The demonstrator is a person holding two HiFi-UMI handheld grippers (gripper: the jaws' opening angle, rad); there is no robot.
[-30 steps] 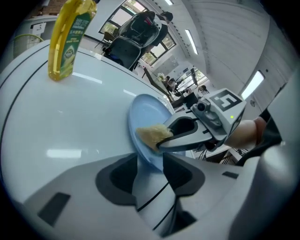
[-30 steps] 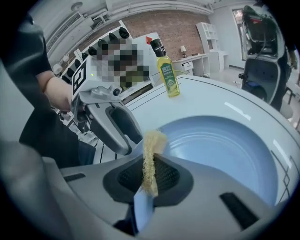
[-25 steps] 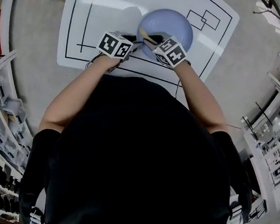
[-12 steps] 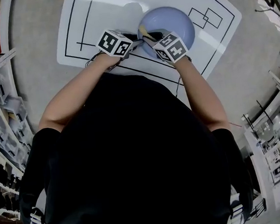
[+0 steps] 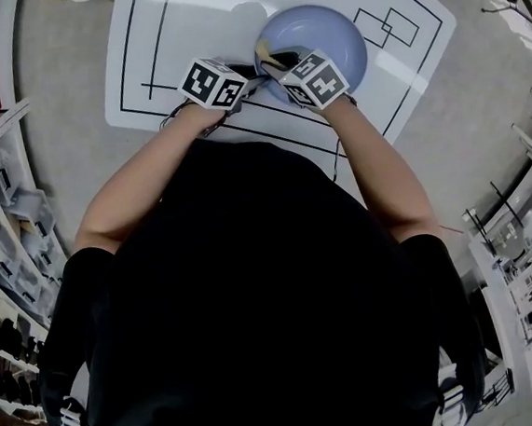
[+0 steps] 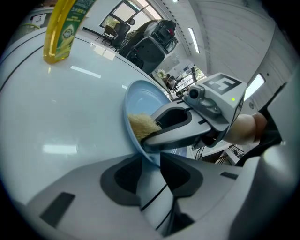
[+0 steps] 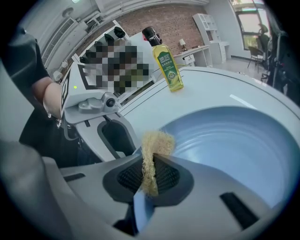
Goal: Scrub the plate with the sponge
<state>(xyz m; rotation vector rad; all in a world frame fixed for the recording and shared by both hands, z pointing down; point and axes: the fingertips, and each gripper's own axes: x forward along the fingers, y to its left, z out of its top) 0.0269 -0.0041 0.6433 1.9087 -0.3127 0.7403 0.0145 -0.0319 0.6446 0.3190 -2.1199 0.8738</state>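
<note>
A pale blue plate (image 5: 319,34) lies on the white table (image 5: 183,28). My left gripper (image 5: 250,71) is at the plate's near-left rim. In the left gripper view the rim (image 6: 149,157) sits between the left gripper's (image 6: 151,161) fingertips. The pads touch it while the jaws are opening a little. My right gripper (image 5: 275,62) reaches over the plate and is shut on a tan sponge (image 7: 150,154). The sponge's frayed top (image 6: 140,125) rests against the plate's inner surface (image 7: 234,140), close beside the left gripper (image 7: 110,129).
A yellow bottle with a black cap (image 7: 168,63) stands upright on the table beyond the plate, also in the left gripper view as the yellow bottle (image 6: 61,28). Black lines (image 5: 151,40) mark the table top. Shelving (image 5: 4,214) lines the floor at left and right.
The right gripper has shifted slightly left on the plate with the sponge in it. The left gripper stays at the plate's rim.
</note>
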